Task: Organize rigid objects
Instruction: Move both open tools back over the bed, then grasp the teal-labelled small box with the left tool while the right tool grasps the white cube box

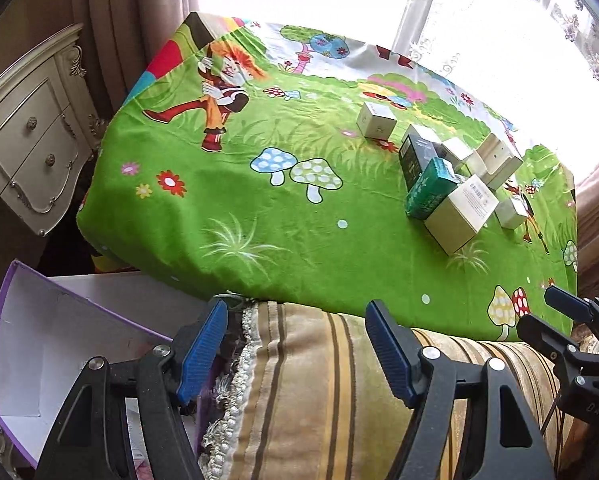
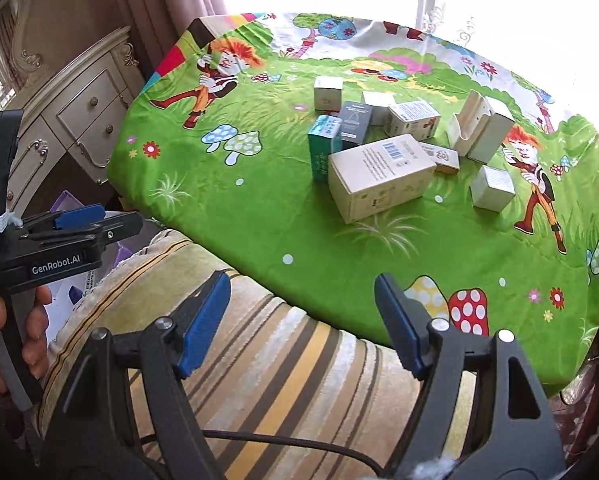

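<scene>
Fingers (image 1: pixel 203 346) of my left gripper (image 1: pixel 295 354) stand apart with nothing between them, hanging over the striped cushion (image 1: pixel 307 392), short of the green cloth (image 1: pixel 219 200). From the left wrist view the boxes (image 1: pixel 459 176) sit in a loose cluster toward the far right of the cloth, one white cube (image 1: pixel 375 120) apart from the rest. An open purple-edged carton (image 1: pixel 39 340) lies low at left; I judge it the likely bin, though its inside is half cut off. Window glare washes out the far edge.

From the right wrist view, my right gripper (image 2: pixel 303 320) is likewise spread and empty. The big white box (image 2: pixel 379 176) lies nearest: I would take it first, across its narrower faces, so the teal box (image 2: pixel 323 148) touching it stays put. Several boxes behind overlap; their count is unclear.
</scene>
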A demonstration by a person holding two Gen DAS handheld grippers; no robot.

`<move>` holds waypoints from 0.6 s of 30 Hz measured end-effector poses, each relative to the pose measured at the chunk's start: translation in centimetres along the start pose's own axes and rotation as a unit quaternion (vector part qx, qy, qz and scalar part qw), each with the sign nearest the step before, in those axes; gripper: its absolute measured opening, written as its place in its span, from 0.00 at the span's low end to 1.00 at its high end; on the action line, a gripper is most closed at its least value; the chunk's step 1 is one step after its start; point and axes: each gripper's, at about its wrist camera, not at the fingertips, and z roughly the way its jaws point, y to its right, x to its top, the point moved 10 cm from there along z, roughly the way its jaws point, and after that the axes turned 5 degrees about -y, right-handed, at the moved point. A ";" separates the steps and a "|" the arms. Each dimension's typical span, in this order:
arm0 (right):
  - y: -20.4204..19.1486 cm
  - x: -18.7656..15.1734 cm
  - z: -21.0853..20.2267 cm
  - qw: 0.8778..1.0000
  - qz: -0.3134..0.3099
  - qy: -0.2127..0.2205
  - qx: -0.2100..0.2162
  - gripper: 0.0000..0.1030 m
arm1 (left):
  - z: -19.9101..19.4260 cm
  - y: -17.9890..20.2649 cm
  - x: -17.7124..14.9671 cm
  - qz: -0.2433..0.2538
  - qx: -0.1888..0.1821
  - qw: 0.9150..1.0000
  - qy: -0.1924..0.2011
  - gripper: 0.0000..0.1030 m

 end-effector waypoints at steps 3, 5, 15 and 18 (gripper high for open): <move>3.6 -0.1 0.1 0.999 0.035 -0.002 -0.013 0.76 | 0.7 3.1 0.7 0.028 -0.023 0.999 -0.004 0.70; 5.8 -0.2 0.2 0.998 0.057 -0.003 -0.021 0.77 | 1.1 5.0 1.1 0.045 -0.034 0.998 -0.005 0.70; 13.3 0.1 0.8 0.990 0.127 0.004 -0.061 0.79 | 3.5 10.7 4.5 0.079 -0.047 0.996 -0.001 0.70; 15.1 0.7 1.3 0.987 0.141 0.005 -0.075 0.79 | 4.1 11.7 6.0 0.082 -0.041 0.996 0.011 0.70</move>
